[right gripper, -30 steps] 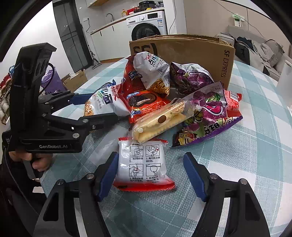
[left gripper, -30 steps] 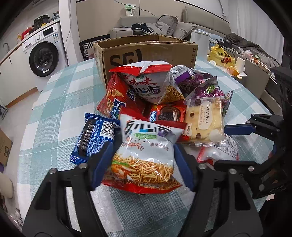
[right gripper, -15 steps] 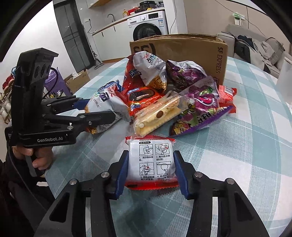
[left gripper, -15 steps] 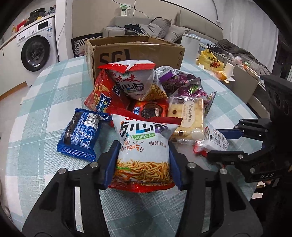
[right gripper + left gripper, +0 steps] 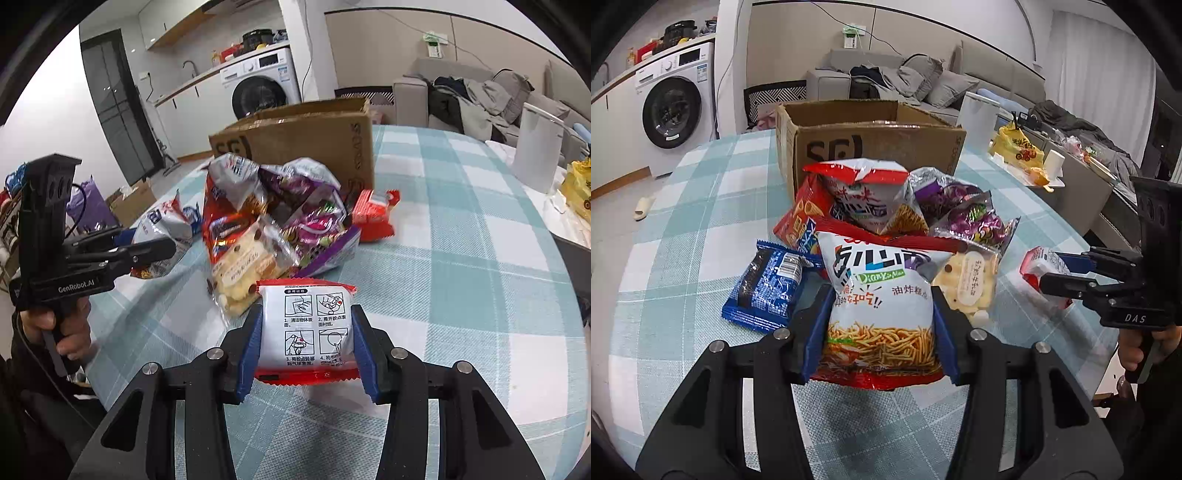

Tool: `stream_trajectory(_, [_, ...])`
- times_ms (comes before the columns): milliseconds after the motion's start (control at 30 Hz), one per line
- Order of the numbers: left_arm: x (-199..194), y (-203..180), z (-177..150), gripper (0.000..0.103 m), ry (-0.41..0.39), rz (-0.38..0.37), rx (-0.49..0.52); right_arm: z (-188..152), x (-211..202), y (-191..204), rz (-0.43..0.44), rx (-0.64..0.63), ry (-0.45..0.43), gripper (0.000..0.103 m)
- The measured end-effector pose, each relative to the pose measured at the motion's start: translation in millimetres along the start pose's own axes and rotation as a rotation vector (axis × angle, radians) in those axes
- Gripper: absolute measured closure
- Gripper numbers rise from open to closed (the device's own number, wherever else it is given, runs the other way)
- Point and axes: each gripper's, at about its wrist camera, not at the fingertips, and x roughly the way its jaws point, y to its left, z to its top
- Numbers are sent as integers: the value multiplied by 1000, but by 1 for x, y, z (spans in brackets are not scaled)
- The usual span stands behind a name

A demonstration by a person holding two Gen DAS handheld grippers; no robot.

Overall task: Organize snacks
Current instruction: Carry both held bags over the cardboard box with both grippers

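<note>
While the left gripper (image 5: 881,326) is clamped on the white-and-red puffed bag of fried noodle sticks (image 5: 881,295), the right gripper (image 5: 306,347) is clamped on a small white packet with red ends and printed instruction panels (image 5: 312,328); both snacks are held just clear of the table.

The remaining heap lies directly ahead: a blue foil biscuit pack (image 5: 768,284) just left of the noodle bag, a clear pack of pale cheese-pattern biscuits (image 5: 971,286) just right of it, crinkled purple candy bags (image 5: 964,210) and a second noodle bag (image 5: 866,199) behind. The open brown cardboard box (image 5: 875,147) stands beyond the heap, touching it.

The round table's teal-and-white checked cloth (image 5: 461,236) is bare towards its right edge. Behind are a white washing machine (image 5: 674,107) and a grey sofa (image 5: 923,79).
</note>
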Motion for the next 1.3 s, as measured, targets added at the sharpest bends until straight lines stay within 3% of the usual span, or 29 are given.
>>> stream_trajectory(533, [-27,5,36,55,-115,46,-35,44,-20,18,26,-11,-149,57])
stream_trajectory(1300, [-39,8,99,55,-219,90,-58,114,-35,17,36,-7,-242,57])
